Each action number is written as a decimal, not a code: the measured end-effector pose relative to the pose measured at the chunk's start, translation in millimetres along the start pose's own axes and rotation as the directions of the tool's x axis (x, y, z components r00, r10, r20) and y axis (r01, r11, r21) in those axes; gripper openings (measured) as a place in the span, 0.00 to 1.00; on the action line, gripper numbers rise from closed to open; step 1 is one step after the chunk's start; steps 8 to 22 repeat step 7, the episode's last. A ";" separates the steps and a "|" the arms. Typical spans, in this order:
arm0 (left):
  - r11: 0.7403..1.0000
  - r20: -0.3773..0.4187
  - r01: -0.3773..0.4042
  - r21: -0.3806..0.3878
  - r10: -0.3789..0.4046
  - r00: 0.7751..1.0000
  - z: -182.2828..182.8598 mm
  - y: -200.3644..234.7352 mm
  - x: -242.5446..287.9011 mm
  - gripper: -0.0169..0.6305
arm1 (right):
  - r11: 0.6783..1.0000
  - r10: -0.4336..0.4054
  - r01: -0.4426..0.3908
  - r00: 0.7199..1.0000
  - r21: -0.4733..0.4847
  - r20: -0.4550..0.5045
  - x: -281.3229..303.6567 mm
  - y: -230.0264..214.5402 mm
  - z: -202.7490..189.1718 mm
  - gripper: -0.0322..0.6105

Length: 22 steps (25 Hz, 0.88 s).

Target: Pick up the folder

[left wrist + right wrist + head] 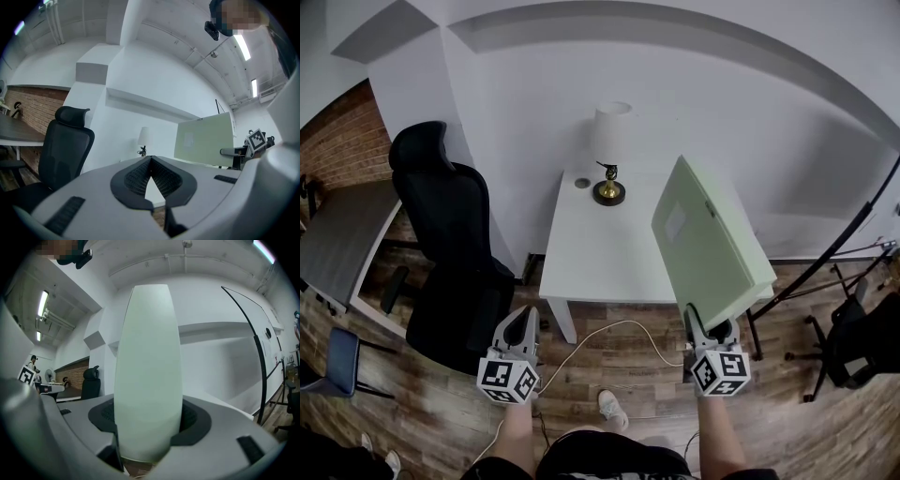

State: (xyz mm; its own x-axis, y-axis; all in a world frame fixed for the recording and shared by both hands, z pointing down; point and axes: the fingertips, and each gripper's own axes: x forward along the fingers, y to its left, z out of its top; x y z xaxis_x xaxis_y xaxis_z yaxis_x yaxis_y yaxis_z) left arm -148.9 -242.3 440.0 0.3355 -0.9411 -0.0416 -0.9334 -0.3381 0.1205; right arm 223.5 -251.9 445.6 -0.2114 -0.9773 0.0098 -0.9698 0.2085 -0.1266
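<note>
A pale green folder [708,239] is held up on edge, tilted, over the right end of the white table [600,253]. My right gripper [710,323] is shut on its lower edge. In the right gripper view the folder [149,371] stands upright between the jaws of the right gripper [149,418] and fills the middle. My left gripper [523,323] hangs in front of the table's left corner. It is shut, with nothing in it. In the left gripper view the left gripper [150,161] has its tips touching, and the folder [204,138] shows off to the right.
A lamp [609,155] with a white shade and brass base stands at the table's back. A black office chair [450,253] is left of the table, with a grey desk [337,234] beyond it. A black stand [825,262] leans at the right. A cable [600,328] lies on the wood floor.
</note>
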 end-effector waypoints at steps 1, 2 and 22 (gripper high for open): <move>1.000 -0.002 -0.002 0.002 0.002 1.000 -0.5 0.4 0.1 0.05 | 1.000 -0.002 0.002 1.000 0.000 -0.001 0.0 -0.5 -0.6 0.51; 1.000 -0.005 -0.003 0.004 0.003 1.000 -1.2 0.5 0.2 0.05 | 1.000 -0.005 0.005 1.000 -0.001 -0.002 0.0 -1.3 -1.5 0.51; 1.000 -0.012 -0.004 0.006 0.004 1.000 -3.1 -2.5 2.0 0.05 | 1.000 -0.018 0.017 1.000 -0.008 -0.013 -0.5 -6.7 -5.4 0.51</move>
